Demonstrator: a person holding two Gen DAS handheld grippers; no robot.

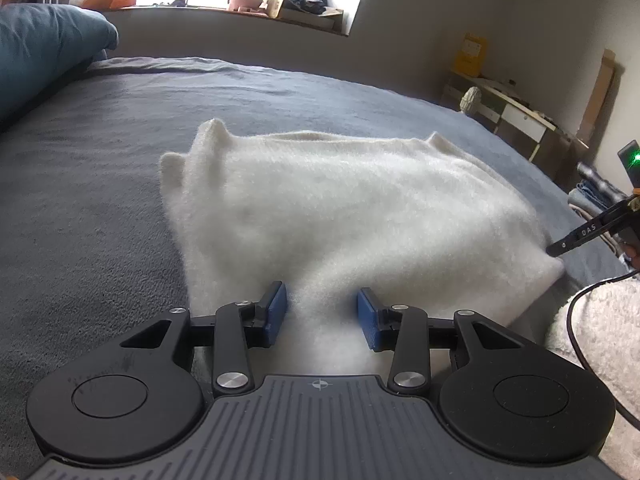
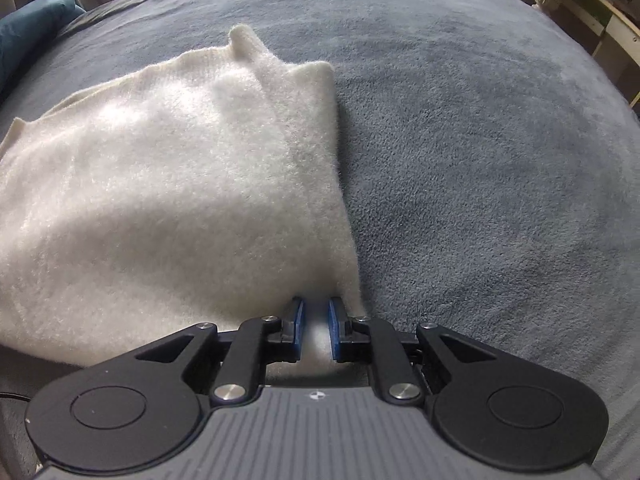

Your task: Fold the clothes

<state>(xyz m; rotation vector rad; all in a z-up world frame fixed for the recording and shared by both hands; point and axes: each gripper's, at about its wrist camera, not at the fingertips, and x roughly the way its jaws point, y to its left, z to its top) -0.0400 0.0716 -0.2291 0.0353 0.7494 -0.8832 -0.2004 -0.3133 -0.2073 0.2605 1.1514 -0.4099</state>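
Your white fluffy sweater (image 1: pixel 340 216) lies in the middle of the grey bed (image 1: pixel 80 220), and everything here is told from that sweater. It is already folded some: both sides look tucked in, so it makes a long shape with bumps at the far end. I think one more fold is left, bringing the near edge up to the far end.

At the near edge, on the left side of the sweater, your left gripper (image 1: pixel 322 314) has its blue pads partly apart with thick fuzzy cloth bunched between them. It looks like a hold, but I cannot tell if the pads really press it.

At the near right corner of the sweater, your right gripper (image 2: pixel 316 328) has its pads close together, pinching the white cloth.

Far behind the sweater, on the window ledge (image 1: pixel 240 10), sits an open cardboard box (image 1: pixel 280 5). What is in it is too small to tell.
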